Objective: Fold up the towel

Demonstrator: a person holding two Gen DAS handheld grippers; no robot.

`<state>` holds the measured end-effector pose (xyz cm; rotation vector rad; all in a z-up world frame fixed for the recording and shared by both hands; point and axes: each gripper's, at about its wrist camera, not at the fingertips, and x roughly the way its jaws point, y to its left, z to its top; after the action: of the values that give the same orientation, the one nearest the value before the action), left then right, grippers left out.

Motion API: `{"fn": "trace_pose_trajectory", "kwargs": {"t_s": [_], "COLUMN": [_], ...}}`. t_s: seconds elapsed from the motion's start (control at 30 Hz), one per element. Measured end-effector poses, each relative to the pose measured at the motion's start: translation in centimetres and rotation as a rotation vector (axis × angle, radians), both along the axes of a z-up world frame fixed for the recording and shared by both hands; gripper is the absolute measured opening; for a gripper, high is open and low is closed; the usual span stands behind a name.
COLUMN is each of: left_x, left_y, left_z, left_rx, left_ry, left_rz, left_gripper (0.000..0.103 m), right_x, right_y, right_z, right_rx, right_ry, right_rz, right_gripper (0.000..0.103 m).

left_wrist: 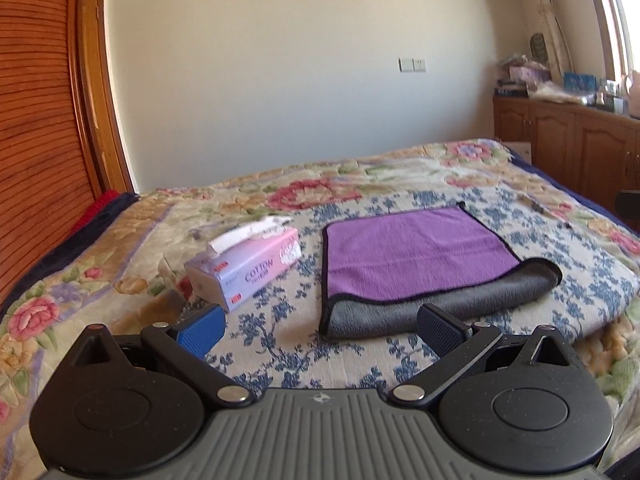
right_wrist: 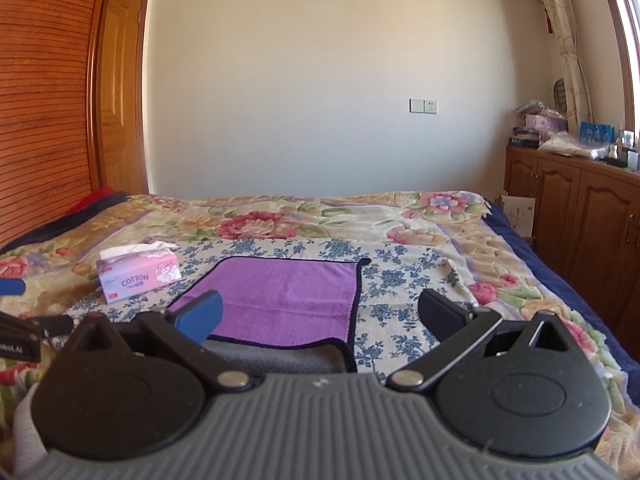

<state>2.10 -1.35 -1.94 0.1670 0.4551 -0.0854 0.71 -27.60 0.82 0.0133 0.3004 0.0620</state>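
Note:
A towel (left_wrist: 416, 252), purple on top and grey underneath with a black hem, lies folded in half on the bed; its grey fold faces me. It also shows in the right wrist view (right_wrist: 280, 300). My left gripper (left_wrist: 320, 326) is open and empty, just in front of the towel's near left corner. My right gripper (right_wrist: 320, 314) is open and empty, hovering over the towel's near edge. The left gripper's blue fingertip (right_wrist: 10, 287) peeks in at the left edge of the right wrist view.
A pink tissue box (left_wrist: 250, 266) sits left of the towel, also in the right wrist view (right_wrist: 138, 276). The bed has a floral blanket (left_wrist: 280, 192). A wooden headboard (left_wrist: 36, 120) stands at left, wooden cabinets (right_wrist: 580, 208) at right.

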Motion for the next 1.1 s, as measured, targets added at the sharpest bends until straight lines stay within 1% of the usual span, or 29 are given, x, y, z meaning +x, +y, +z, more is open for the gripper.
{"fn": "trace_pose_trajectory", "kwargs": {"t_s": [0.23, 0.47, 0.73, 0.93, 1.1], "left_x": [0.9, 2.2, 3.6, 4.5, 5.3], "left_y": [0.0, -0.1, -0.3, -0.2, -0.1], "left_z": [-0.5, -0.8, -1.2, -1.5, -1.8], "left_rx": [-0.014, -0.037, -0.045, -0.067, -0.074], "left_ry": [0.044, 0.07, 0.085, 0.098, 0.113], "left_rz": [-0.01, -0.01, -0.011, -0.028, -0.019], "left_gripper": [0.103, 0.103, 0.103, 0.097, 0.092], "right_x": [1.2, 2.6, 4.0, 5.0, 5.9], "right_y": [0.2, 0.3, 0.3, 0.3, 0.1], "right_z": [-0.6, -1.2, -1.8, -2.3, -2.6], "right_rx": [0.008, 0.014, 0.005, -0.019, 0.004], "right_ry": [0.049, 0.103, 0.15, 0.181, 0.196], "right_rz": [0.023, 0.044, 0.065, 0.08, 0.109], "right_gripper": [0.103, 0.103, 0.103, 0.103, 0.103]}}
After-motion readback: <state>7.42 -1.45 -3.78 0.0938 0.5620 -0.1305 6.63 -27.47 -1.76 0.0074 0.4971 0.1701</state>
